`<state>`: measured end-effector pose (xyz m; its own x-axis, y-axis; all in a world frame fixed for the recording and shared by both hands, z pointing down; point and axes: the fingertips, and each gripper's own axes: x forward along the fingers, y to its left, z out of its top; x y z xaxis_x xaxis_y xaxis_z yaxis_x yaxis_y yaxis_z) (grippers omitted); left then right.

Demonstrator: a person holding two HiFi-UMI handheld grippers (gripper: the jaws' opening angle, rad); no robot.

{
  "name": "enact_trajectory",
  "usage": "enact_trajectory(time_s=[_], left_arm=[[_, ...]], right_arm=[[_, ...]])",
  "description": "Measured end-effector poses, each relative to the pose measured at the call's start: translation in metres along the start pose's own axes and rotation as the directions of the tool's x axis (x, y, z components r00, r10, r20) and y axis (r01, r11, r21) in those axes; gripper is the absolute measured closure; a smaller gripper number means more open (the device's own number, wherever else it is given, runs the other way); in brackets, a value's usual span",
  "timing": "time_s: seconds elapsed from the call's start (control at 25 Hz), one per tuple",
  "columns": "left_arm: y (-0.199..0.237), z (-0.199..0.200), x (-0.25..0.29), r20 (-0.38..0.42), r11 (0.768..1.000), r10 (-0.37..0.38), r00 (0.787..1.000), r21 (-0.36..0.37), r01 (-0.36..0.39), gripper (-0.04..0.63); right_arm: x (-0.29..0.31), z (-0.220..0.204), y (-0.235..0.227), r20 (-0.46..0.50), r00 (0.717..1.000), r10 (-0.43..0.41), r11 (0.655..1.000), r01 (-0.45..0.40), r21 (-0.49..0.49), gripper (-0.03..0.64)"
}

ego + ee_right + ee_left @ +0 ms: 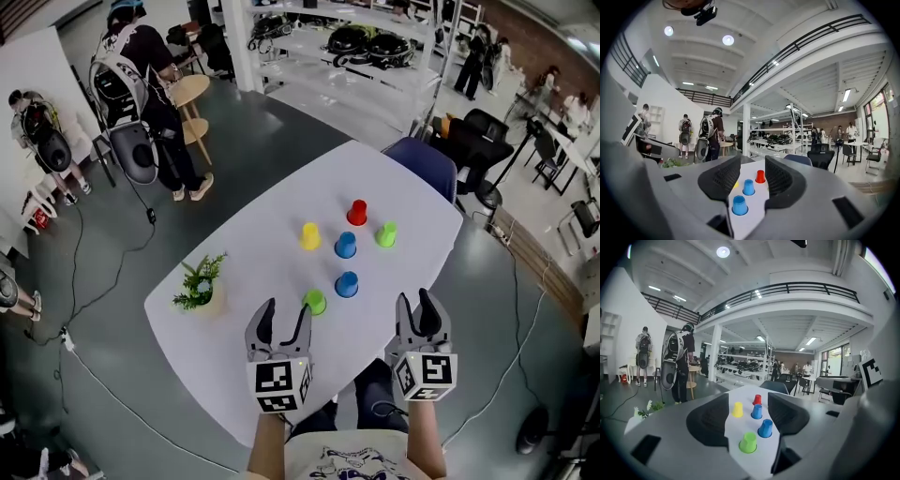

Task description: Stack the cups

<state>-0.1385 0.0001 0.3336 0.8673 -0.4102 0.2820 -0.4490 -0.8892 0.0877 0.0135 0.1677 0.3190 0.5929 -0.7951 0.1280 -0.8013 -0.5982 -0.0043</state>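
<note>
Plastic cups, six small ones, all mouth-down and none stacked yet, stand apart around the middle of a white rounded desk [258, 267]. Nearest the person's edge is a light green plastic cup [315, 301], with a blue plastic cup [347, 284] just to its right. Farther in stand a second blue cup [346, 245], a yellow cup [309, 235] and a second green cup [386, 234]. Farthest is a red cup [356, 213].

The left gripper [286, 314] hovers over the near edge, jaws wide apart and empty, the nearest green cup just ahead of them. The right gripper [415, 302] hovers by the near right corner, jaws partly apart, also empty. A small green potted plant [199, 284] sits at the left corner.

This looks like the opening reach. The next move calls for closing on one cup's wall and lifting it over another.
</note>
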Motion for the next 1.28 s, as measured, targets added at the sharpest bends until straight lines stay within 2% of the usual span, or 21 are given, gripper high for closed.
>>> enact_trajectory(time_s=[0.2, 0.36, 0.68, 0.84, 1.0, 1.16, 1.28], left_arm=[[0.006, -0.007, 0.026, -0.012, 0.999, 0.045, 0.999, -0.024, -0.045, 0.341], [0.013, -0.012, 0.052, -0.018, 0.993, 0.113, 0.993, -0.043, -0.114, 0.341], [0.001, -0.024, 0.119, -0.082, 0.961, 0.263, 0.961, -0.063, -0.268, 0.341], [0.001, -0.03, 0.138, -0.123, 0.93, 0.349, 0.929, -0.078, -0.36, 0.341], [0.001, -0.044, 0.154, -0.154, 0.882, 0.442, 0.884, -0.105, -0.459, 0.341], [0.002, -0.061, 0.16, -0.183, 0.833, 0.514, 0.838, -0.128, -0.539, 0.341], [0.0, -0.076, 0.154, -0.228, 0.79, 0.562, 0.795, -0.137, -0.598, 0.339]], right_arm=[[0.041, -0.012, -0.015, -0.02, 0.999, 0.045, 0.999, -0.045, 0.008, 0.454], [0.085, -0.024, -0.027, -0.058, 0.993, 0.106, 0.994, -0.105, 0.014, 0.451], [0.179, -0.045, -0.084, -0.135, 0.96, 0.244, 0.968, -0.249, -0.018, 0.43], [0.221, -0.056, -0.102, -0.192, 0.925, 0.329, 0.936, -0.346, -0.065, 0.405], [0.259, -0.082, -0.116, -0.267, 0.875, 0.405, 0.894, -0.44, -0.085, 0.348], [0.284, -0.116, -0.118, -0.344, 0.809, 0.477, 0.847, -0.527, -0.066, 0.327], [0.296, -0.133, -0.115, -0.394, 0.763, 0.512, 0.814, -0.578, -0.063, 0.322]])
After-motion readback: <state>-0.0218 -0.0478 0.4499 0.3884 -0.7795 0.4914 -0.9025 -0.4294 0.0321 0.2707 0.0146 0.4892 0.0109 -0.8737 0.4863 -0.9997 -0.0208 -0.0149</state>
